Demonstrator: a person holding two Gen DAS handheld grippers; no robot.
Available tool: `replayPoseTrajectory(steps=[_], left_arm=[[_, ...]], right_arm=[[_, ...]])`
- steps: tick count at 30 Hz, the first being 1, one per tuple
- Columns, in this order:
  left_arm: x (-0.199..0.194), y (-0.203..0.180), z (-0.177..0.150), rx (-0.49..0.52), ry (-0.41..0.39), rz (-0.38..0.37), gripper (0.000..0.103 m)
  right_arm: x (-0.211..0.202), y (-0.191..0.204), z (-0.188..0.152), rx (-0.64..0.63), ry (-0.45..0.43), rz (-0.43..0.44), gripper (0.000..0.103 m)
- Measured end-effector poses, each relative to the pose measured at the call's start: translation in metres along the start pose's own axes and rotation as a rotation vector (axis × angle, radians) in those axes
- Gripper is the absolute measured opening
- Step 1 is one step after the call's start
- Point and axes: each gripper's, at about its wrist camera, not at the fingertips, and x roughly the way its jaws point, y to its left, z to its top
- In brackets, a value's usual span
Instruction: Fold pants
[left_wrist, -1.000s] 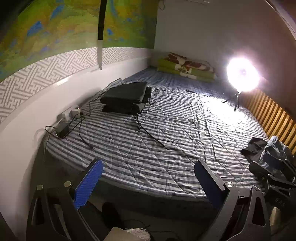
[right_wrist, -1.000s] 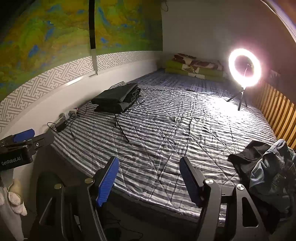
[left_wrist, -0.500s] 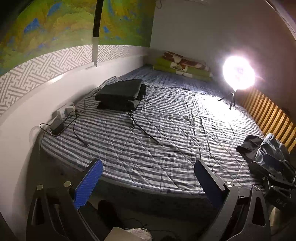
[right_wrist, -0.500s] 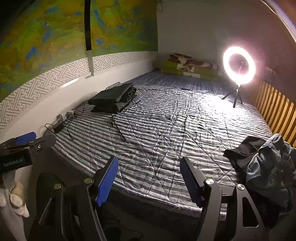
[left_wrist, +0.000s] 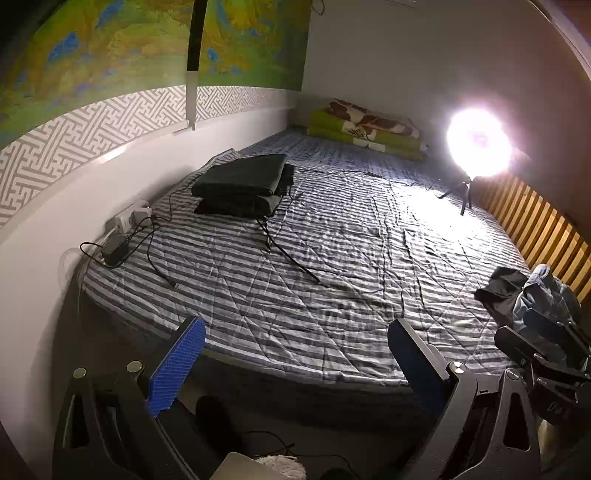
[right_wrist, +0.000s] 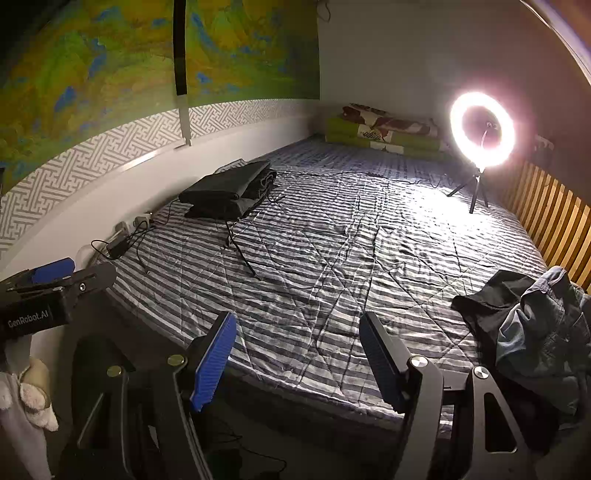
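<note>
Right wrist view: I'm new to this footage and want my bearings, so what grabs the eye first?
The glaring ring light on its small tripod at the far right of the striped bed dominates. Next comes the crumpled heap of jeans and dark clothes at the bed's near right edge, and a neat folded dark stack by the left wall. Both the right gripper and the left gripper are open and empty.

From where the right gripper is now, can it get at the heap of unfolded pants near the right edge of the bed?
Probably yes. The right gripper is open and holds nothing, and the unfolded pants lie close on its right on the striped bed, with nothing between them.
</note>
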Motion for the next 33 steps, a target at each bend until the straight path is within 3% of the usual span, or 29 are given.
replayPoseTrajectory(steps=[33], left_arm=[[0.0092,-0.0008,-0.0014,0.016,0.013,-0.008,0.101]], right_arm=[[0.0057,-0.0030,-0.0044,0.020,0.021,0.004,0.066]])
